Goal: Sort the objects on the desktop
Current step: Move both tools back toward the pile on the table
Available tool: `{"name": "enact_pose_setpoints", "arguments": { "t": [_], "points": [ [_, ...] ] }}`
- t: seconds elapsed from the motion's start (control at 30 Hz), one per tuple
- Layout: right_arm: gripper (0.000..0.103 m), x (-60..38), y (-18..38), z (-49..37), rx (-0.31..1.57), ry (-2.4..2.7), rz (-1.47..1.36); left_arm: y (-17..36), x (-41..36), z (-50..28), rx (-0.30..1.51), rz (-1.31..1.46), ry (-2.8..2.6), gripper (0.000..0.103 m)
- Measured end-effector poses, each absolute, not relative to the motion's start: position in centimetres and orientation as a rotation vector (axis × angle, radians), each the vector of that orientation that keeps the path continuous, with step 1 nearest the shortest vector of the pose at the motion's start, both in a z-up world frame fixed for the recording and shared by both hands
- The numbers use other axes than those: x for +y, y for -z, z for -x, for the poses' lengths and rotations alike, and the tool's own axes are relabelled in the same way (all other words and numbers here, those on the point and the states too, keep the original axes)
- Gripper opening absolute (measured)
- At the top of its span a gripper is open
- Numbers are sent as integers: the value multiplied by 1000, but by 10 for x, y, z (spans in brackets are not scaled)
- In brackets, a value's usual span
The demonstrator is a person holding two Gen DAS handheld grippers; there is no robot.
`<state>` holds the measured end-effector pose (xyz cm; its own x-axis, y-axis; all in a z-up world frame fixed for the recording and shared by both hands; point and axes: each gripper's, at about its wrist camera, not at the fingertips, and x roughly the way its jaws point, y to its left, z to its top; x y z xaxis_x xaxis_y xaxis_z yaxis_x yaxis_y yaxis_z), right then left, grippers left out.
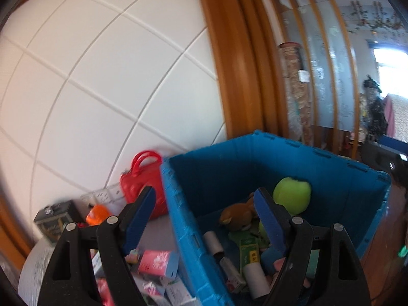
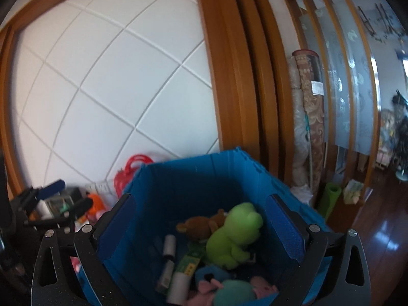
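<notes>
A blue plastic crate (image 1: 280, 158) (image 2: 204, 176) holds a green frog plush (image 1: 293, 193) (image 2: 234, 232), a brown plush (image 1: 237, 216) (image 2: 201, 227), white tubes (image 1: 214, 244) (image 2: 169, 244), a green box (image 1: 248, 252) and pink and teal soft toys (image 2: 229, 290). My left gripper (image 1: 204, 196) is open and straddles the crate's left wall, holding nothing. It also shows at the left of the right wrist view as the left gripper (image 2: 72, 193). My right gripper (image 2: 201, 199) stands wide open above the crate's inside, with nothing in it. A pink box (image 1: 158, 260) and other small packs lie on the grey table (image 1: 33, 267) left of the crate.
A red handbag (image 1: 142, 183) (image 2: 127, 173), an orange toy (image 1: 98, 214) and a dark box (image 1: 54, 216) stand against the white tiled wall. Right of the crate are a wooden frame, rolled carpets (image 2: 306, 117), a green mat roll (image 2: 331, 199) and dark wooden floor.
</notes>
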<state>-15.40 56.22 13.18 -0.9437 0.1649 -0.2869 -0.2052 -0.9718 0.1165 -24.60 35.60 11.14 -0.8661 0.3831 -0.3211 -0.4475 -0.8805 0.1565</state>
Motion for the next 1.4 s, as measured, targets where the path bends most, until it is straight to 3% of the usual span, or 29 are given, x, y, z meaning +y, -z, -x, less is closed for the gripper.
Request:
{"name": "enact_pose_setpoints", "arguments": {
  "t": [0.8, 1.17, 1.4],
  "points": [
    [103, 472, -105, 156, 193, -3041, 600, -76, 229, 232, 198, 569, -2890, 79],
    [103, 350, -92, 200, 217, -3076, 695, -46, 52, 259, 332, 677, -3035, 79],
    [103, 270, -42, 230, 237, -3105, 890, -11, -48, 278, 366, 801, -3070, 79]
  ]
}}
